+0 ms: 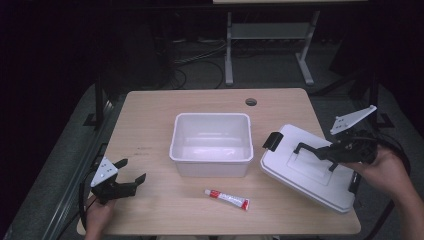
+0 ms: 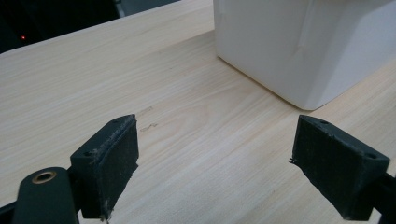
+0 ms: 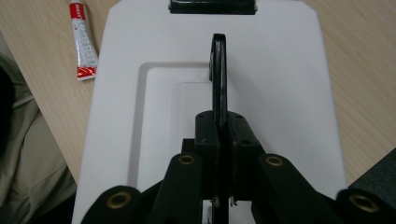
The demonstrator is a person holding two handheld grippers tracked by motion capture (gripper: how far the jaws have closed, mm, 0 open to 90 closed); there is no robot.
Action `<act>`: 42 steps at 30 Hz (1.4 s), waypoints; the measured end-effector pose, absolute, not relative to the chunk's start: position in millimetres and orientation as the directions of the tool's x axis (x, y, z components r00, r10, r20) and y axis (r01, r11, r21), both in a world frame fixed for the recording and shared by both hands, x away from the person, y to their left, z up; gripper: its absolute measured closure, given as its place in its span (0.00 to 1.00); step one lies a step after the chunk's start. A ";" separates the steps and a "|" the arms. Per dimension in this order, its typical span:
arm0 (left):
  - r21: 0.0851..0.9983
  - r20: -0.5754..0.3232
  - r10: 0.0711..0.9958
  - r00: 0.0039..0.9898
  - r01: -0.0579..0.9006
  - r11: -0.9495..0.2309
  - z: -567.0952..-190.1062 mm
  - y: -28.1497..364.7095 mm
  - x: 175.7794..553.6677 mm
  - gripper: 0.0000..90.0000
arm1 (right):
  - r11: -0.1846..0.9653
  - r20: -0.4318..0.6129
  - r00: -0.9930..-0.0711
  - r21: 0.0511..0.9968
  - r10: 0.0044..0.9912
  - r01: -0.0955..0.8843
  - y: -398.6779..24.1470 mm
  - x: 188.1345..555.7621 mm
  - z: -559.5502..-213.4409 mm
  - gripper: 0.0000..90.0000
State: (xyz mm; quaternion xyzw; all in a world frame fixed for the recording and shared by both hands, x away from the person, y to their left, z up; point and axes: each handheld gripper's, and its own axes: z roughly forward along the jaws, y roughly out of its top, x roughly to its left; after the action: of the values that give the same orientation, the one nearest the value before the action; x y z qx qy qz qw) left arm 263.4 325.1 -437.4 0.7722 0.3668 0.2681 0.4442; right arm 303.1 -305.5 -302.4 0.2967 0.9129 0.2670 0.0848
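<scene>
The tube's (image 1: pixel 227 199) print is too small to read; the handle's (image 3: pixel 219 79) near end is hidden between the gripper's pads (image 3: pixel 241 135).

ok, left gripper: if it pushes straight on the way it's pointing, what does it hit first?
Probably the white bin. The left gripper is open and empty, aimed across bare table. The bin's near corner sits ahead, slightly right of centre, so the right-hand jaw would likely touch it first, though depth is hard to judge.
</scene>
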 end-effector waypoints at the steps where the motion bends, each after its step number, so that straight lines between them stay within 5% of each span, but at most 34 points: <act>1: 0.882 0.088 0.805 0.587 0.329 -0.337 -437.5 325.1 263.5 0.15 | 0.679 0.010 -0.808 0.537 0.589 0.501 -306.6 303.5 -308.1 0.93; 42: 0.881 0.094 0.804 0.588 0.328 -0.342 -437.3 325.0 263.8 0.15 | 0.639 0.103 -0.774 0.501 0.625 0.583 -308.2 310.2 -394.8 0.93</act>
State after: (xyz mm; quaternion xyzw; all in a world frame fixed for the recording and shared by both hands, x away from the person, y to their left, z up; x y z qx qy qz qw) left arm 263.8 325.0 -437.3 0.7738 0.3655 0.2692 0.4418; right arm 310.2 -308.2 -394.8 0.3341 0.9044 0.2624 0.0399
